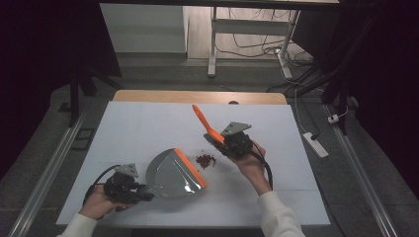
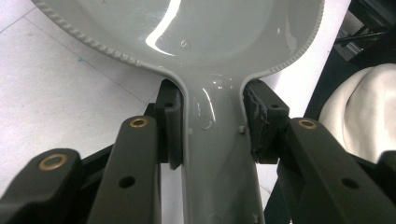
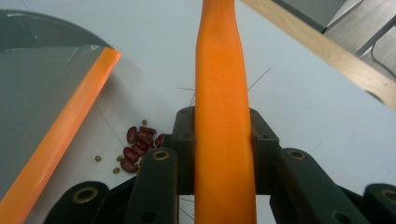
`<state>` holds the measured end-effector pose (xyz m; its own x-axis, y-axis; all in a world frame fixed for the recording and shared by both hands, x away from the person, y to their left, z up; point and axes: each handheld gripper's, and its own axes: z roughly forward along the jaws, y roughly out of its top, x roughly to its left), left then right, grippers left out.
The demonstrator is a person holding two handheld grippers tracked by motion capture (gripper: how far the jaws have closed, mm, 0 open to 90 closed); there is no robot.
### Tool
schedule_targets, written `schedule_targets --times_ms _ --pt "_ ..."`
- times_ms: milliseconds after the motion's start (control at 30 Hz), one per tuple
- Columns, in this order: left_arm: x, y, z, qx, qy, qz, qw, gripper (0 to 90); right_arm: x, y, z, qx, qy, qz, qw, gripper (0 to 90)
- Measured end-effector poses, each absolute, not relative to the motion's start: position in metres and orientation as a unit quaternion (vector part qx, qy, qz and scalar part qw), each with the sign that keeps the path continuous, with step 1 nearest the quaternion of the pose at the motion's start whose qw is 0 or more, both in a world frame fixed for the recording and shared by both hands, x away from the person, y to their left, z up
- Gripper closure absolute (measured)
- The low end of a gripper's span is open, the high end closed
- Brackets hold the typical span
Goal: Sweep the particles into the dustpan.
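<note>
Nearest the bench's front edge, left gripper [image 1: 143,191] pinches the grey dustpan [image 1: 173,174] handle; right gripper [image 1: 220,140] pinches the orange brush [image 1: 203,121] beside red beans [image 1: 205,160].

A: What's on the table [image 1: 148,123]?
B: One grey dustpan [image 1: 170,175]; one orange brush [image 1: 205,123]; one small pile of red beans [image 1: 205,160].
A: Grippers?
B: Two; left gripper [image 1: 141,191]; right gripper [image 1: 223,143].

Glossy grey plastic dustpan [image 2: 196,32]; smooth orange brush handle [image 3: 223,102].
</note>
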<state>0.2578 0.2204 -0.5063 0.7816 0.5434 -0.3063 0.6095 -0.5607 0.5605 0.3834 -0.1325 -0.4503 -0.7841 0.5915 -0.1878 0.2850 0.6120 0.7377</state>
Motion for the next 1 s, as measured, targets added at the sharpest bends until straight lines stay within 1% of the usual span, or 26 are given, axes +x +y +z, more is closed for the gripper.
schedule_targets --times_ms 533,1000 --pt "0.259 0.217 -0.509 0.889 0.324 -0.056 0.319 62.2 0.389 -0.135 -0.47 0.267 0.881 0.333 0.204 70.2" --pt "0.261 0.213 -0.51 0.889 0.327 -0.064 0.315 62.2 0.389 -0.131 -0.48 0.269 0.886 0.32 0.199 70.2"
